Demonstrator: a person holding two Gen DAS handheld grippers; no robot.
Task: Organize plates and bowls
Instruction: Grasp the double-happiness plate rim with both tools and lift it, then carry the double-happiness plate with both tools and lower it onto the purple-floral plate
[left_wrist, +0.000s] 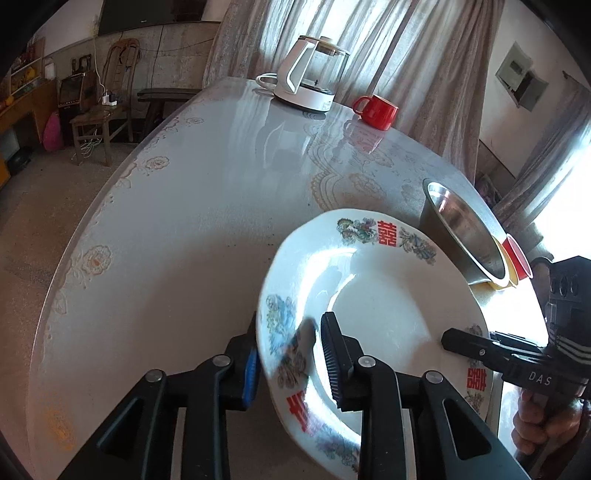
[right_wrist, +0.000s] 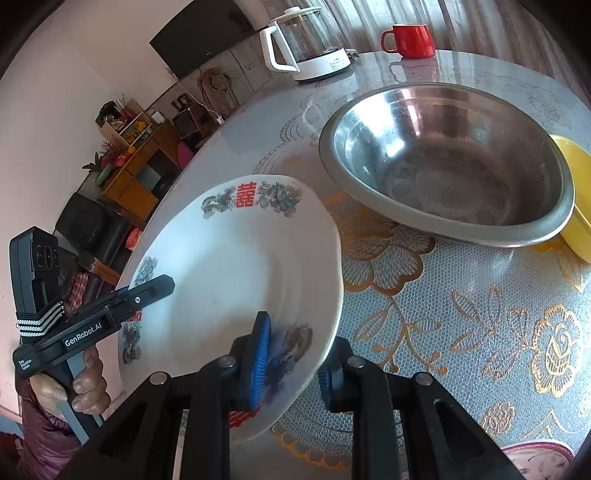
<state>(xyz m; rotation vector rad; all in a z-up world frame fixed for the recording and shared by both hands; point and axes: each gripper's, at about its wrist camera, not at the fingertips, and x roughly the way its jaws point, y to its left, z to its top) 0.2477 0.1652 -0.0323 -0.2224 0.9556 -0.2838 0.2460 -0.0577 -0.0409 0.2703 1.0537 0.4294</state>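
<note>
My right claw (right_wrist: 291, 363) is nearly closed and clamps the rim of the white patterned plate (right_wrist: 236, 280) at its 5 o'clock edge — the blue pad sits on the top face, the other finger under the lip. My left claw (left_wrist: 291, 363) straddles the opposite rim, at about 8 o'clock in its own view, narrow too; one finger lies on the glazed face and the blue-padded one sits outside the edge. Whether those pads press the rim or have just slackened off I cannot tell.

The plate hangs tilted between the two claws, above the near edge of the round table (right_wrist: 461, 295). I judge it stiff, glazed and slick, fairly heavy for its thickness and quick to chip — so the hold belongs on the raised rim, well onto the pads, never on the sloping well.

Outward, at 1 o'clock from the right claw, the steel bowl (right_wrist: 443, 162) rests on the lace-patterned cloth, a yellow bowl (right_wrist: 576, 192) touching its far side. Further off, at 12 o'clock, stand the glass kettle (right_wrist: 306, 44) and the red mug (right_wrist: 412, 37).
</note>
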